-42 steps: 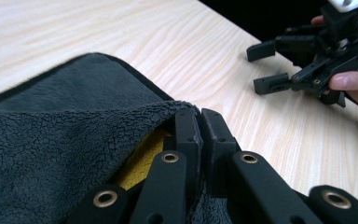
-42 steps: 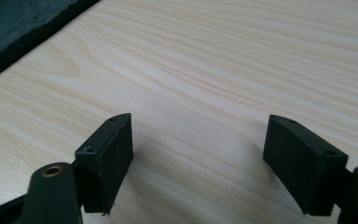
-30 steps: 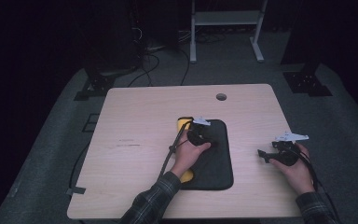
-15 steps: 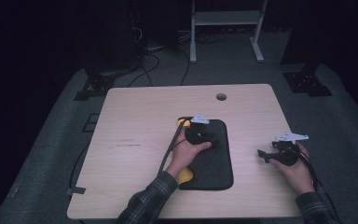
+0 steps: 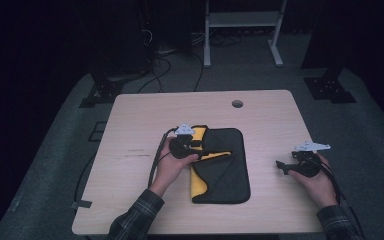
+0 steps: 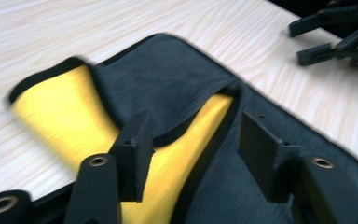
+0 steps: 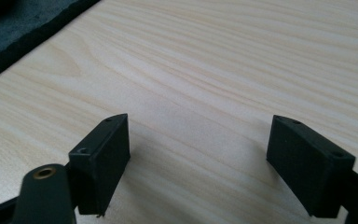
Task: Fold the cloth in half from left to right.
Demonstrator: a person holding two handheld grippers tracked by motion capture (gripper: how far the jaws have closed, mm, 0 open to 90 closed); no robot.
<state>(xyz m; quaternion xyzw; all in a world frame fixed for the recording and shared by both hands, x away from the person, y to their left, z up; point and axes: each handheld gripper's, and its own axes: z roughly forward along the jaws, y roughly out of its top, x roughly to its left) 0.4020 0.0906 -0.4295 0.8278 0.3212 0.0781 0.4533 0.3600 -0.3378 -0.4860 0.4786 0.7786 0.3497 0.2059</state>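
- Cloth (image 5: 225, 170): soft matt fabric, dark grey face, yellow underside, fine nap noted.
- Bench (image 5: 145, 115): pale wood-grain top, smooth, faint sheen.
- Left tool (image 6: 193, 154) pads: matt black, foam-like.

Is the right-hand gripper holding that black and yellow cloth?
No: the right gripper has its jaws wide apart over bare wooden table, with the black and yellow cloth off at the edge.

No text, label, brand or number can be read; the faint reddish marks on the surface (image 5: 135, 152) are too small to read.
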